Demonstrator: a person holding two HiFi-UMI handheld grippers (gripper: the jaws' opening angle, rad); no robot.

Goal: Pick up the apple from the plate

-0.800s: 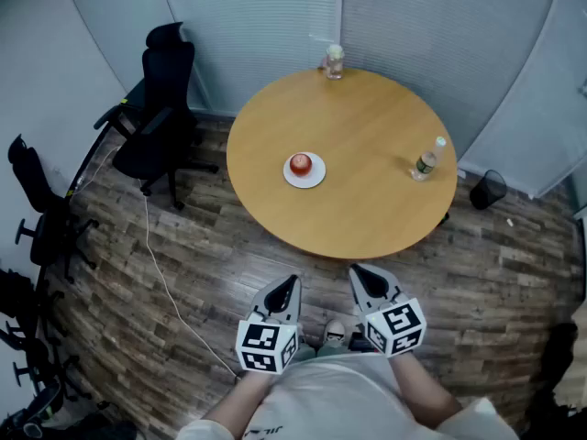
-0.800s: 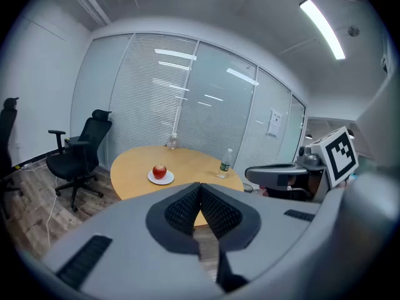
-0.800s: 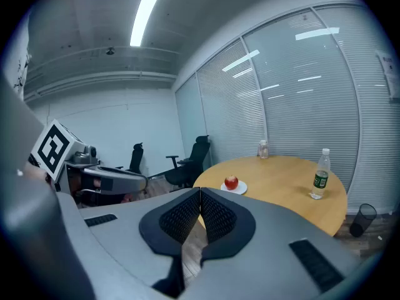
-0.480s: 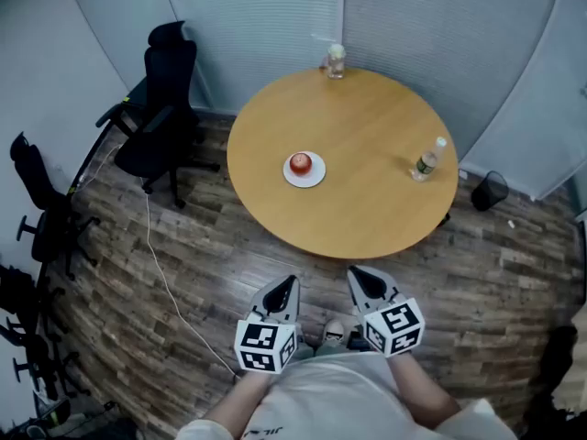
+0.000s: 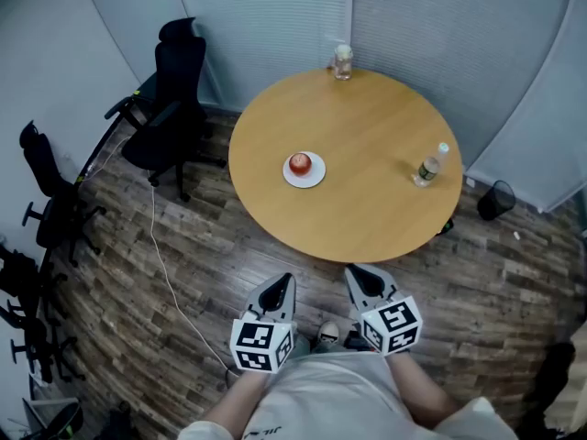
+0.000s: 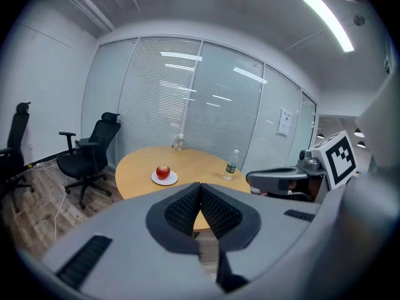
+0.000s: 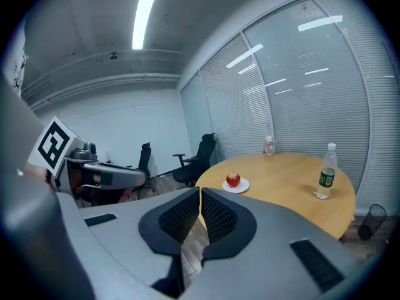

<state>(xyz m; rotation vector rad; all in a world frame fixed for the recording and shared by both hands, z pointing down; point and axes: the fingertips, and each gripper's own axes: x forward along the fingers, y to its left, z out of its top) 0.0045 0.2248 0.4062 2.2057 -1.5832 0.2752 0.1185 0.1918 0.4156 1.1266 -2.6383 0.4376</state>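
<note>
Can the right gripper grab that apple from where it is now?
Probably not yet: the right gripper is shut and short of the table, though nothing blocks the way to the apple.

I am looking down into an office room. A round wooden table (image 5: pixel 367 154) is standing on a dark wood-plank floor (image 5: pixel 202 236). Pale glass walls with closed blinds (image 5: pixel 275 16) are running behind it. A black office chair (image 5: pixel 170 108) is sitting just left of the table, and more black chairs (image 5: pixel 46 200) are lining the left edge. A white cable (image 5: pixel 163 264) is trailing across the floor. A small black bin (image 5: pixel 496 200) is standing at the right. A long ceiling light (image 6: pixel 328 20) is glowing overhead.
</note>
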